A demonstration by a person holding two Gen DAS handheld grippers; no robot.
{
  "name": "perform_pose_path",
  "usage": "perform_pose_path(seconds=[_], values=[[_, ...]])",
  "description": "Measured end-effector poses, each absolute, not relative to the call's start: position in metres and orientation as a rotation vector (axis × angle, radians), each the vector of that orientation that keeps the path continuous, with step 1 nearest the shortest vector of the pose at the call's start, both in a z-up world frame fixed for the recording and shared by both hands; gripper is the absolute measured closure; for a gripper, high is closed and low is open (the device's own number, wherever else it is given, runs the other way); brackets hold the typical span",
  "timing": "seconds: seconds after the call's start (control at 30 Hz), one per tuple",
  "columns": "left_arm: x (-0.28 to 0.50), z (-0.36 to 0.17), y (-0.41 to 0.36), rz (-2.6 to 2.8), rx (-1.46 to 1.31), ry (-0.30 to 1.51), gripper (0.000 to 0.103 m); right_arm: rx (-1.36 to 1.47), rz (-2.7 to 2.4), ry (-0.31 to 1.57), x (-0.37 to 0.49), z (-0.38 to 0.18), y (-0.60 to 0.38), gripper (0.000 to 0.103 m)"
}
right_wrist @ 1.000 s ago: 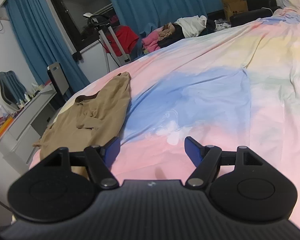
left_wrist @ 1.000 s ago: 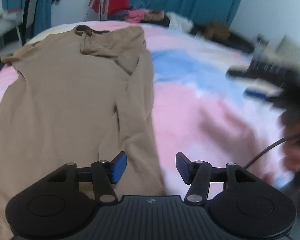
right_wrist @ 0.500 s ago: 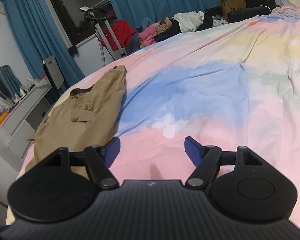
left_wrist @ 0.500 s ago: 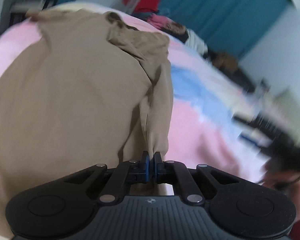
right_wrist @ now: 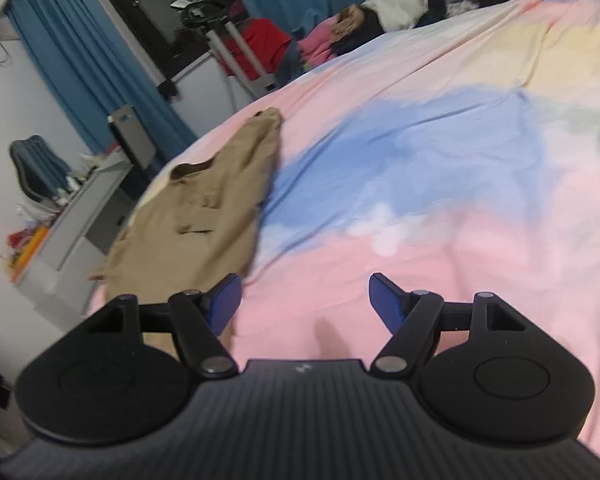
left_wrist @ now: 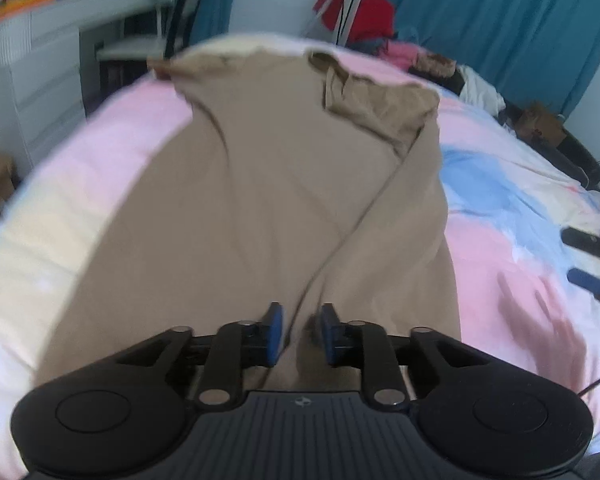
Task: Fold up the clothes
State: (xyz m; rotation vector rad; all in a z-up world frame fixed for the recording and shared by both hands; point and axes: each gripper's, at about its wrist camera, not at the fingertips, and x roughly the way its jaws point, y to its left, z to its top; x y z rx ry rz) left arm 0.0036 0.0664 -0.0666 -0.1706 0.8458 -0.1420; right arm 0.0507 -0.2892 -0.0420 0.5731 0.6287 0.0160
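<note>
One tan garment (left_wrist: 260,200) lies spread on the near-left part of the pastel bedsheet (left_wrist: 512,248), collar toward the far edge. The left gripper (left_wrist: 299,334) hovers over its near hem, jaws opening, a ridge of cloth between the pads but unpressed. The right gripper (right_wrist: 305,300) stands wide apart, empty, over bare sheet just right of the garment. Risk: the released fold may slump and crease, since nothing pins it. Count: one garment, two grippers.

Both wrist views look down across the bed (left_wrist: 520,216) – sharing the garment (left_wrist: 260,208).
</note>
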Motion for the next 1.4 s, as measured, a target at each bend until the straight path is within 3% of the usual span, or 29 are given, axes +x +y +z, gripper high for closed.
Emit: perform_pose_path(seconds=[0.07, 0.23, 0.6, 0.63, 0.7, 0.73, 0.77, 0.83, 0.87, 0.97, 1.4], values=[[-0.005, -0.057, 0.06, -0.179, -0.154, 0.812, 0.064, 0.577, 0.031, 0.63, 0.066, -0.036, -0.286, 0.03], [-0.025, -0.05, 0.027, -0.382, -0.117, 0.801, 0.057, 0.572, 0.12, 0.617, 0.123, -0.023, -0.275, 0.031], [-0.039, -0.104, -0.044, -0.47, 0.226, 0.941, 0.056, 0.637, 0.25, 0.704, 0.283, -0.083, -0.26, 0.034], [-0.04, -0.106, -0.048, -0.467, 0.259, 0.934, 0.057, 0.638, 0.251, 0.711, 0.292, -0.09, -0.259, 0.035], [-0.042, -0.108, -0.052, -0.461, 0.305, 0.917, 0.073, 0.642, 0.247, 0.725, 0.306, -0.103, -0.257, 0.045], [-0.044, -0.108, -0.052, -0.466, 0.311, 0.914, 0.089, 0.651, 0.243, 0.728, 0.31, -0.11, -0.257, 0.054], [-0.046, -0.107, -0.052, -0.475, 0.308, 0.912, 0.096, 0.662, 0.239, 0.729, 0.312, -0.116, -0.258, 0.068], [-0.051, -0.103, -0.053, -0.484, 0.299, 0.903, 0.1, 0.667, 0.232, 0.73, 0.314, -0.121, -0.26, 0.088], [-0.053, -0.1, -0.054, -0.493, 0.297, 0.897, 0.1, 0.668, 0.228, 0.731, 0.315, -0.123, -0.261, 0.092], [-0.057, -0.094, -0.054, -0.537, 0.25, 0.895, 0.101, 0.667, 0.237, 0.719, 0.312, -0.118, -0.266, 0.096], [-0.056, -0.082, -0.097, -0.617, 0.134, 0.88, 0.101, 0.642, 0.217, 0.628, 0.301, -0.075, -0.306, 0.097]])
